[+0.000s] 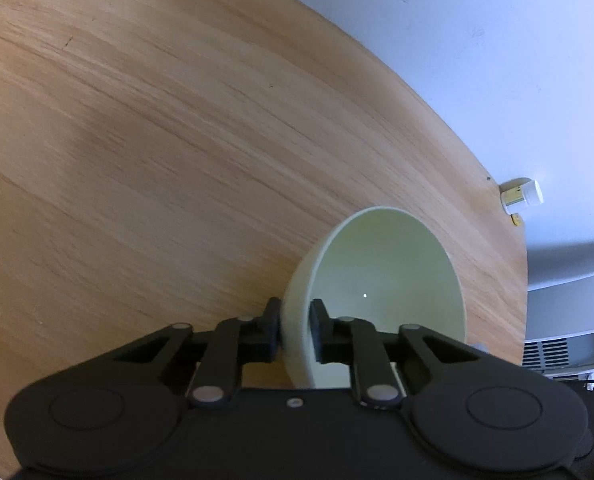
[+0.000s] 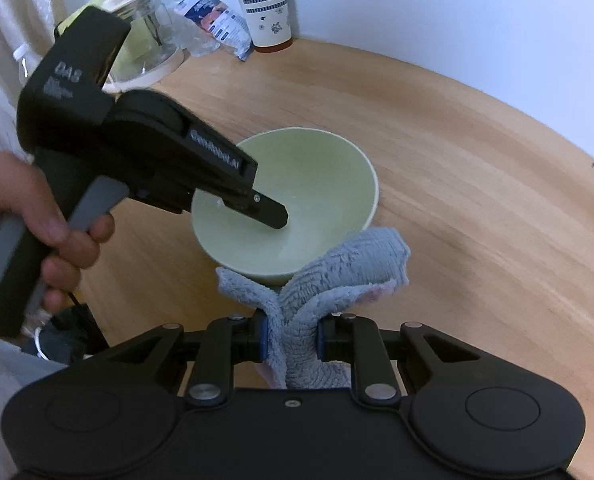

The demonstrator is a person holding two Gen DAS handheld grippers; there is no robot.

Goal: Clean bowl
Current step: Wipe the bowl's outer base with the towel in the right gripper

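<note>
A pale green bowl (image 1: 389,280) sits on the wooden table (image 1: 157,140). My left gripper (image 1: 296,326) is shut on the bowl's rim, one finger outside the wall and one inside. In the right wrist view the bowl (image 2: 321,184) lies ahead, with the left gripper (image 2: 271,216) reaching into it from the left. My right gripper (image 2: 291,340) is shut on a folded grey-blue cloth (image 2: 337,276), held just in front of the bowl's near rim.
A patterned cup (image 2: 263,4), a snack packet (image 2: 217,20) and a glass jar (image 2: 145,36) stand at the table's far left. A small white bottle (image 1: 521,196) lies at the table's right edge by the wall.
</note>
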